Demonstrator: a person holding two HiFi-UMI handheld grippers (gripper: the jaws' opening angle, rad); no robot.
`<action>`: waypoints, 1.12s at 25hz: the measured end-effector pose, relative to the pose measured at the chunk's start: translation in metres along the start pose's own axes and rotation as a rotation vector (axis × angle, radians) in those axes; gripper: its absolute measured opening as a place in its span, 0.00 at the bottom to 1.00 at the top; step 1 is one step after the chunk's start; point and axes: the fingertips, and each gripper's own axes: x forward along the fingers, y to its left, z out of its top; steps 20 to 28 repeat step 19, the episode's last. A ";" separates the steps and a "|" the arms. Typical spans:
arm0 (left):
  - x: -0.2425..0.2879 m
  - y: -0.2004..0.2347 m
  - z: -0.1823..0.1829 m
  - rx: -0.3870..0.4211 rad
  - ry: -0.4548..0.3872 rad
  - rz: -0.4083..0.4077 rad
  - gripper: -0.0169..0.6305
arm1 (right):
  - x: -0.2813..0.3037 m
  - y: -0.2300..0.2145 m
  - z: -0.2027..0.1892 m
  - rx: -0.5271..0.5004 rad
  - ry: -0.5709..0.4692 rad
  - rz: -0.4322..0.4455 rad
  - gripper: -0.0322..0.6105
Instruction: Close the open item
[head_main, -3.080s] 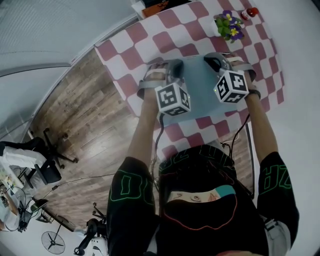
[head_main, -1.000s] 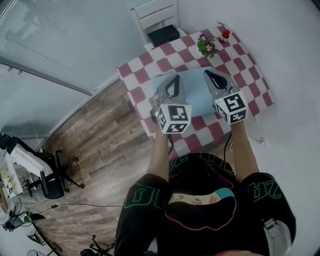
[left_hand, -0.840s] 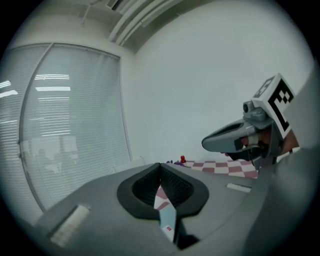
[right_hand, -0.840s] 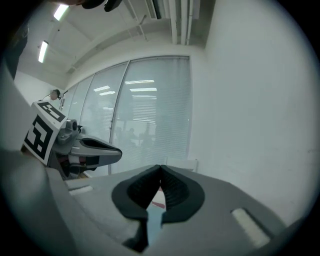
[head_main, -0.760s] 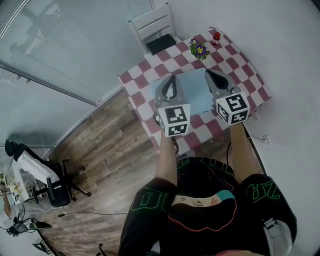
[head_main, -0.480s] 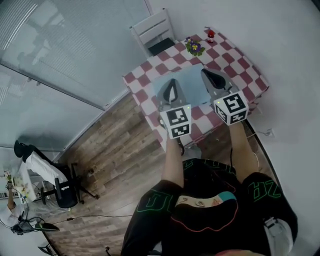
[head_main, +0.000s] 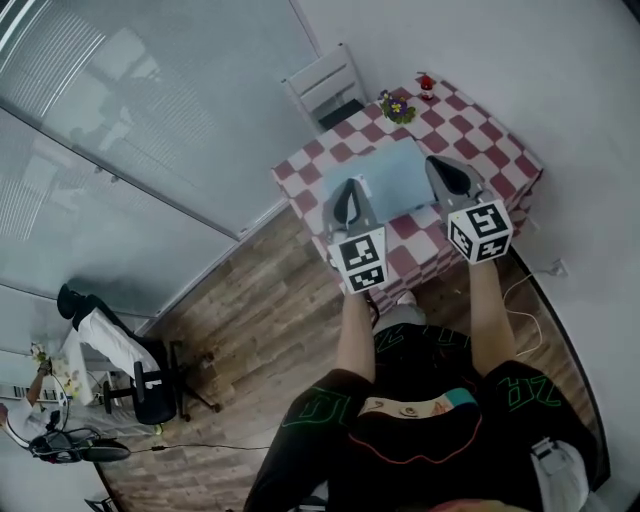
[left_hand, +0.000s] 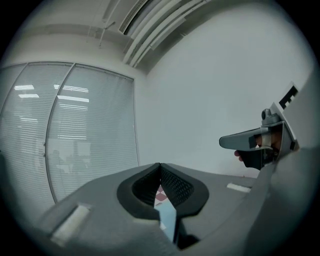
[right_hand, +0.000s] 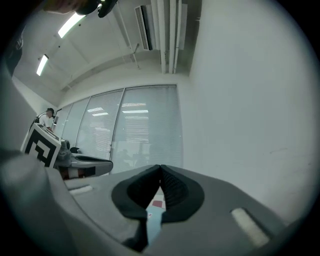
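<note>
A flat pale blue rectangular item (head_main: 393, 178) lies on the red-and-white checked table (head_main: 490, 140), far below in the head view. Both grippers are held up in the air on the near side of it and touch nothing. My left gripper (head_main: 347, 190) is over the item's left edge, jaws pressed together with nothing between them. My right gripper (head_main: 438, 164) is over its right edge, also shut and empty. In the left gripper view the shut jaws (left_hand: 160, 166) point at a white wall, and the right gripper (left_hand: 255, 145) shows at the right.
A small pot of purple and yellow flowers (head_main: 397, 105) and a red object (head_main: 427, 82) stand at the table's far side. A white chair (head_main: 330, 90) is behind it. Wooden floor (head_main: 250, 310), glass partitions and an office chair (head_main: 150, 390) lie to the left.
The table has shrunk and slid away in the head view as the person straightened up and stepped back. Both grippers stayed shut and came back toward the table's near edge.
</note>
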 end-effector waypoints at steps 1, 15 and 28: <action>-0.004 0.000 0.002 -0.005 -0.007 0.002 0.04 | -0.005 -0.001 0.002 -0.003 0.000 -0.009 0.05; 0.005 -0.005 0.015 -0.026 -0.061 -0.008 0.04 | -0.006 -0.014 0.012 -0.065 -0.020 -0.020 0.05; 0.001 -0.008 0.021 -0.067 -0.054 -0.030 0.04 | -0.010 -0.012 0.013 -0.127 -0.002 -0.041 0.05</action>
